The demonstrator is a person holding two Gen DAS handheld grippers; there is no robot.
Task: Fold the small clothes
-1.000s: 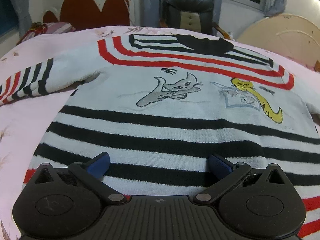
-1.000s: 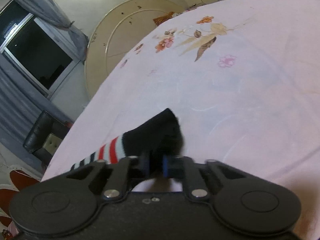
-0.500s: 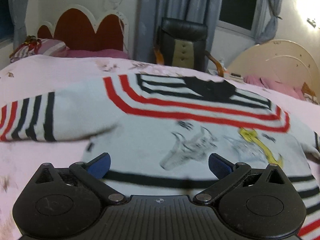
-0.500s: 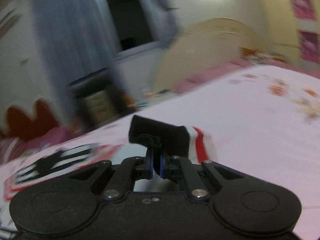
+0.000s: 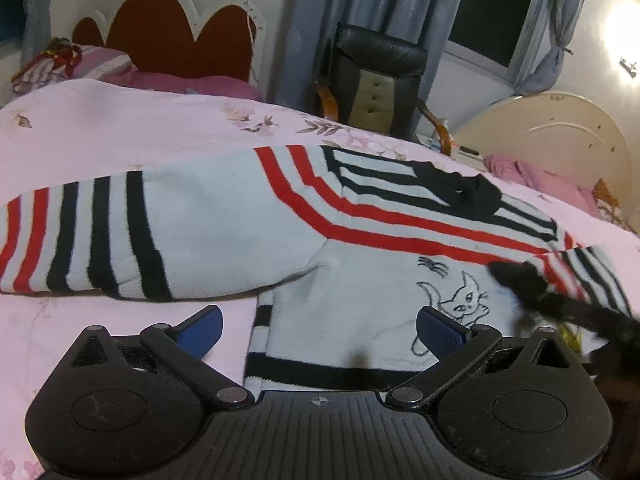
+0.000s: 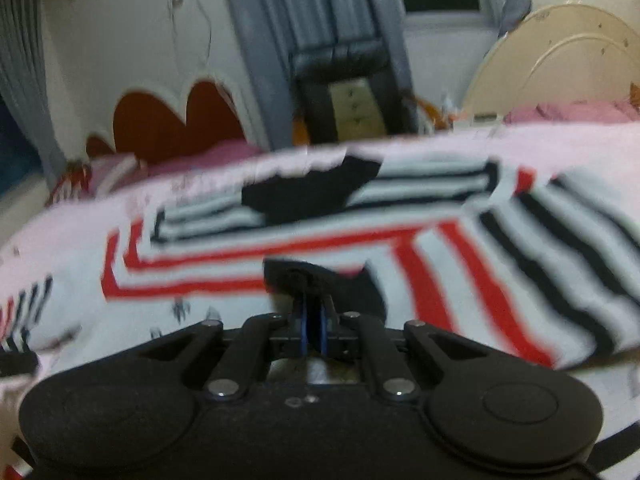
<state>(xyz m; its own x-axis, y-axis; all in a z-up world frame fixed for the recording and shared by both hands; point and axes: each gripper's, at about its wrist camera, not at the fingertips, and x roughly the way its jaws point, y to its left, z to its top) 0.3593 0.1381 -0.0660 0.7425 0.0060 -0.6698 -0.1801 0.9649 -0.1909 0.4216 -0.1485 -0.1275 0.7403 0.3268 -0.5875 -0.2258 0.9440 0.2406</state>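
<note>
sleeve cuff (image 6: 320, 280) pinched in right gripper (image 6: 314, 328) fingers, over sweater (image 6: 224, 304).

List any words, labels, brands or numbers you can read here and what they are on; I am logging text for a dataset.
None can be read.
Sweater: only stripes and a drawn cat, no lettering.
Left gripper: a small crosshair mark on its body, no words.
Right gripper: no markings legible; this view is blurred.
Bedsheet: flower print only.
</note>
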